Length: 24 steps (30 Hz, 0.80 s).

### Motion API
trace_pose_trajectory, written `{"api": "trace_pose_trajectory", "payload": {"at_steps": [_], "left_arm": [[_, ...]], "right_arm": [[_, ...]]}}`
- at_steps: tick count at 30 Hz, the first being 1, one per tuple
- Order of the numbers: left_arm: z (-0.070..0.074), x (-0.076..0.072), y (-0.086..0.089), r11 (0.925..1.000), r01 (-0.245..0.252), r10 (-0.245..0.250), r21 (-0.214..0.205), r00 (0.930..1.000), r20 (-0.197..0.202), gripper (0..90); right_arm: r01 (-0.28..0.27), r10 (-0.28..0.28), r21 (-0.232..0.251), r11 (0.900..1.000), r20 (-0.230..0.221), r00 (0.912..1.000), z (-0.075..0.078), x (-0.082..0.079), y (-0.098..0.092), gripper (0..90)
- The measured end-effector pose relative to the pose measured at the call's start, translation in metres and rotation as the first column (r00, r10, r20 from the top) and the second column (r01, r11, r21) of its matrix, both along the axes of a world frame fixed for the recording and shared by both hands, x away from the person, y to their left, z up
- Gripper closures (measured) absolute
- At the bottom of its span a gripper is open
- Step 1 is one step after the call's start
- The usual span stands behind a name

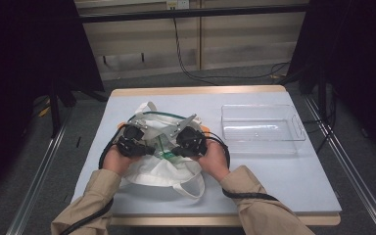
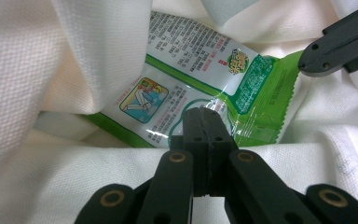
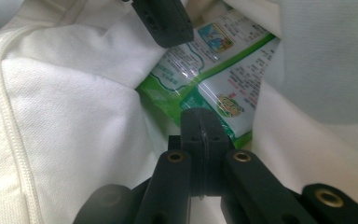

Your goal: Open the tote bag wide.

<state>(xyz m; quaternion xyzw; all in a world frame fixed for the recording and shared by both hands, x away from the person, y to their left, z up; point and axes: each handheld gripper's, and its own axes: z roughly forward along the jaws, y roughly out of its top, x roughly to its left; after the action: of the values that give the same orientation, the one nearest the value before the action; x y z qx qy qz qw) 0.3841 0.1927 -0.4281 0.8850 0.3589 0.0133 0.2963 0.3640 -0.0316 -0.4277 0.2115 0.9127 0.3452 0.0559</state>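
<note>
The green and white packet lies inside the mouth of the white cloth bag, which rests on the near left part of the surface. Both tongs are closed together. In the left gripper view the left tongs sit at the near edge of the packet, on its clear and green seal, and they seem to pinch it, perhaps with a fold of cloth below. In the right gripper view the right tongs are closed at the other green edge of the packet in the same way.

I think the danger is in the thin edges. If the hands pull apart from each other, the film can tear or slide out from one side. If some cloth is caught together with the packet, the whole bag will rise with it. The clear plastic tray stands at the far right, well apart, so a weak hold could drop the packet on the way there.
</note>
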Motion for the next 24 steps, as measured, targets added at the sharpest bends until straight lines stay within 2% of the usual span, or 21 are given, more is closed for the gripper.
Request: {"api": "trace_pose_trajectory", "payload": {"at_steps": [2, 4, 7, 11, 16, 21, 22, 24], "left_arm": [[0.0, 0.0, 0.0, 1.0, 0.002, -0.002, 0.001, 1.0, 0.001, 90.0], [0.0, 0.0, 0.001, 1.0, -0.001, 0.001, -0.006, 1.0, -0.001, 90.0], [-0.001, 0.0, 0.0, 0.9998, -0.014, 0.014, -0.017, 0.9999, 0.0, 90.0], [-0.001, 0.001, 0.001, 1.0, 0.0, 0.0, -0.005, 1.0, 0.001, 90.0], [-0.002, 0.001, 0.001, 0.9999, -0.003, 0.003, -0.012, 1.0, -0.002, 90.0], [-0.002, 0.0, 0.001, 0.9998, -0.011, 0.011, -0.019, 0.9999, 0.001, 90.0], [-0.002, 0.0, 0.0, 0.9996, -0.019, 0.019, -0.021, 0.9998, -0.001, 90.0], [-0.002, 0.001, 0.001, 0.9999, -0.004, 0.004, -0.011, 1.0, 0.002, 90.0]], "right_arm": [[-0.003, 0.003, -0.001, 1.0, 0.015, 0.9999, -0.001, -0.002, 0.001, 80.6], [-0.008, 0.008, 0.001, 1.0, 0.013, 0.9999, -0.001, -0.002, 0.001, 80.3], [-0.01, 0.01, 0.004, 0.9999, 0.007, 0.9999, -0.001, -0.002, 0.0, 75.0], [-0.009, 0.009, 0.011, 0.9999, -0.013, 0.9999, -0.003, -0.001, -0.001, 68.0], [-0.028, 0.029, -0.014, 0.9995, 0.002, 0.9996, -0.007, -0.002, 0.001, 60.6], [-0.073, 0.075, -0.046, 0.9963, 0.041, 0.9964, -0.012, -0.003, 0.005, 61.4], [-0.078, 0.08, -0.054, 0.9955, 0.039, 0.996, -0.012, -0.004, 0.006, 63.6], [-0.088, 0.092, -0.08, 0.9929, 0.043, 0.9949, -0.014, -0.003, 0.008, 72.2]]}}
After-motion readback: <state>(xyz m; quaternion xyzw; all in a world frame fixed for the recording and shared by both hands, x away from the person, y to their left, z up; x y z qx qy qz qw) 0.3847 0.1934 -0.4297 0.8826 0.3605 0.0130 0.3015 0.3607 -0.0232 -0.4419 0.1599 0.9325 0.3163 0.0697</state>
